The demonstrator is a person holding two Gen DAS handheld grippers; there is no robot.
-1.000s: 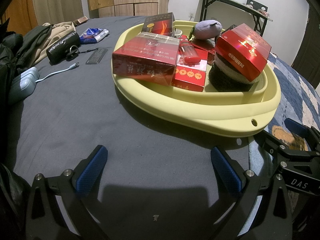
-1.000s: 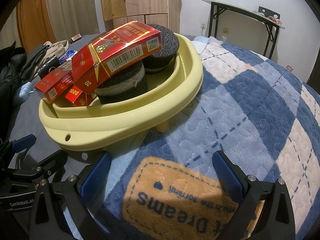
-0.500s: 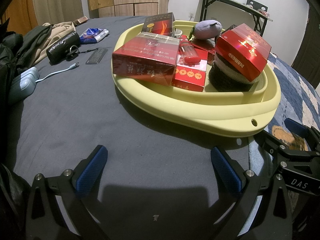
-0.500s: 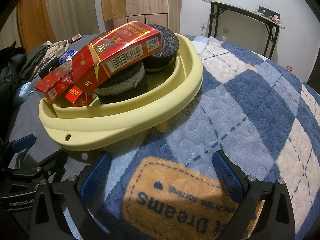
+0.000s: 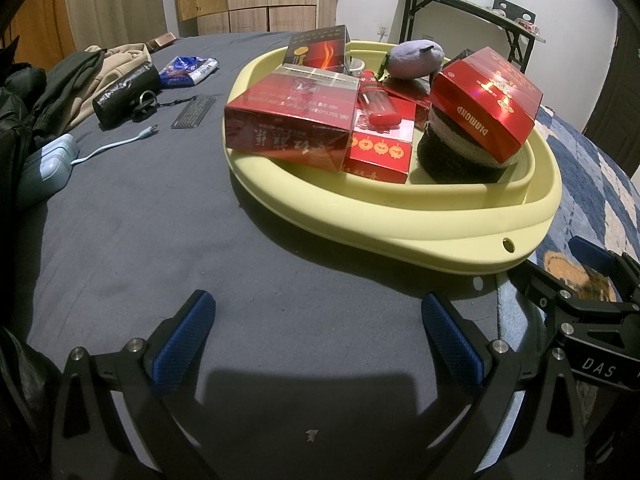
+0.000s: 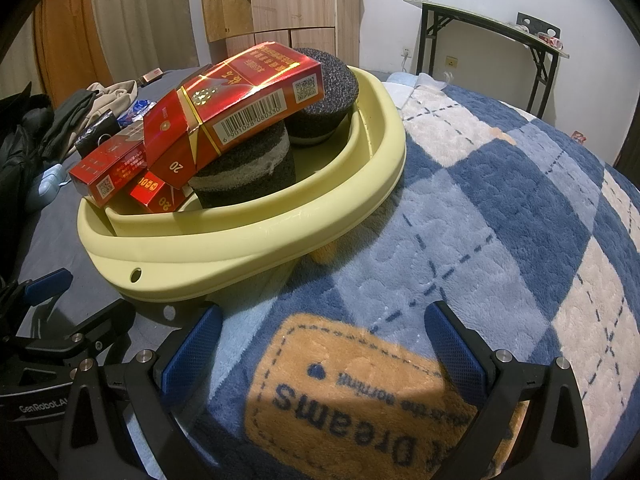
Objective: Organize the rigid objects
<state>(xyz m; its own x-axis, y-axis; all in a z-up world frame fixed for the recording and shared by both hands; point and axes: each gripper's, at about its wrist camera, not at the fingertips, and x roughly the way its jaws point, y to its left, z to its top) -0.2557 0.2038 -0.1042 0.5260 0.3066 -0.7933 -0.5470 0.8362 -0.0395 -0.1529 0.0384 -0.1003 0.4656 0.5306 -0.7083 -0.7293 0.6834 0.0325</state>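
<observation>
Risk, top box: red DIAMOND box (image 5: 486, 102) perched tilted on a dark round sponge (image 5: 460, 156); likely to slide off at any nudge of the basin or a clumsy grab.
Risk, stack: large red carton (image 5: 290, 120) leaning over a smaller red box (image 5: 380, 148), red lighter (image 5: 378, 100) lying loose on top; apt to roll away if either box is lifted first.
Risk, basin: yellow basin (image 5: 420, 224) straddling the edge between grey sheet (image 5: 160, 240) and plaid blanket (image 6: 520, 200), so probably seated unevenly; prone to rock or tip under a downward push on the rim.
Risk, reach: both grippers low and close together at the near rim; collision possible if both go in at once.
Left gripper (image 5: 318, 338): spread wide, empty, hovering over the grey sheet just short of the basin.
Right gripper (image 6: 324, 346): spread wide, empty, over the orange patch of the blanket, basin rim just ahead to its left.
Location of objects: all piled inside the basin, none sorted out yet.
Look of objects: glossy red cartons with gold print and barcodes, hard-edged; second dark sponge (image 6: 326, 92) toward the far side; grey-purple rounded item (image 5: 416, 58) behind, nature unclear.
Off-task clutter: clothes (image 5: 80, 80), cable (image 5: 116, 146), pouch (image 5: 126, 92) well apart on the sheet.
</observation>
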